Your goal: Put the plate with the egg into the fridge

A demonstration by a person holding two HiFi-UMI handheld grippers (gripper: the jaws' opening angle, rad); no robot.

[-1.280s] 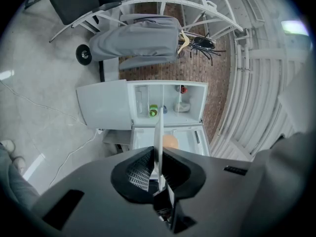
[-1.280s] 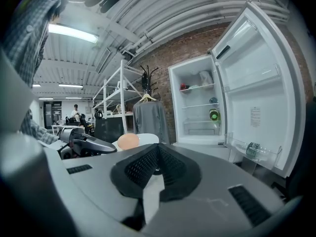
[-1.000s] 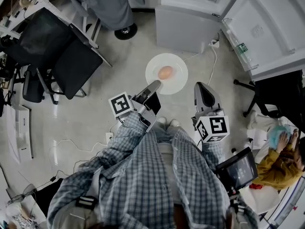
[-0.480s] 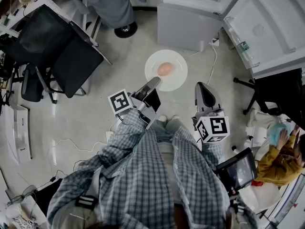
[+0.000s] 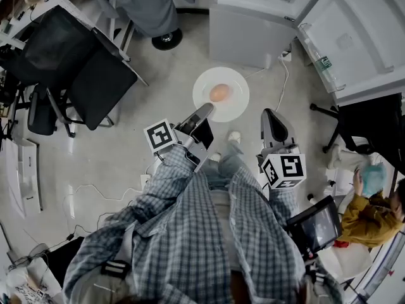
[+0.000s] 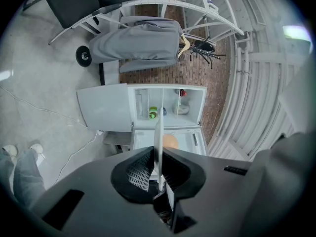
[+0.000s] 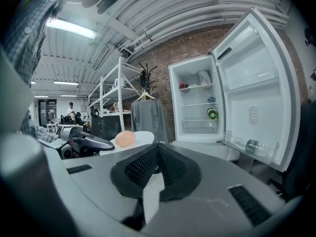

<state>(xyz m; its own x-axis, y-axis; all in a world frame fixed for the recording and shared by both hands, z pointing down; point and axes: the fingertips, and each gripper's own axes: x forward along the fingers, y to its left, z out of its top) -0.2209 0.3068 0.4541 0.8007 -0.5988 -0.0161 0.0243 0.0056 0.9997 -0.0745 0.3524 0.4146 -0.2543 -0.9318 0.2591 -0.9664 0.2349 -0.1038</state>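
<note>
A white plate (image 5: 233, 103) with a tan egg (image 5: 219, 93) on it hangs level above the floor, in front of the open fridge (image 5: 243, 33). My left gripper (image 5: 207, 111) is shut on the plate's near rim. In the left gripper view the plate (image 6: 158, 127) shows edge-on between the pads, with the egg (image 6: 170, 142) just right of it and the fridge (image 6: 168, 107) beyond. My right gripper (image 5: 270, 113) hovers to the plate's right, shut and holding nothing. In the right gripper view the plate (image 7: 143, 138), the egg (image 7: 125, 138) and the left gripper (image 7: 91, 143) lie to the left.
The fridge door (image 5: 357, 37) stands swung open at the right, with a bottle (image 5: 320, 62) in its rack. A black office chair (image 5: 82, 75) stands to the left. A cable (image 5: 281, 81) runs over the floor near the fridge. Another person (image 5: 370, 217) sits at the lower right.
The plate and left gripper have shifted slightly up and left, towards the fridge. The person's right foot has stepped forward. The right gripper has barely moved.
</note>
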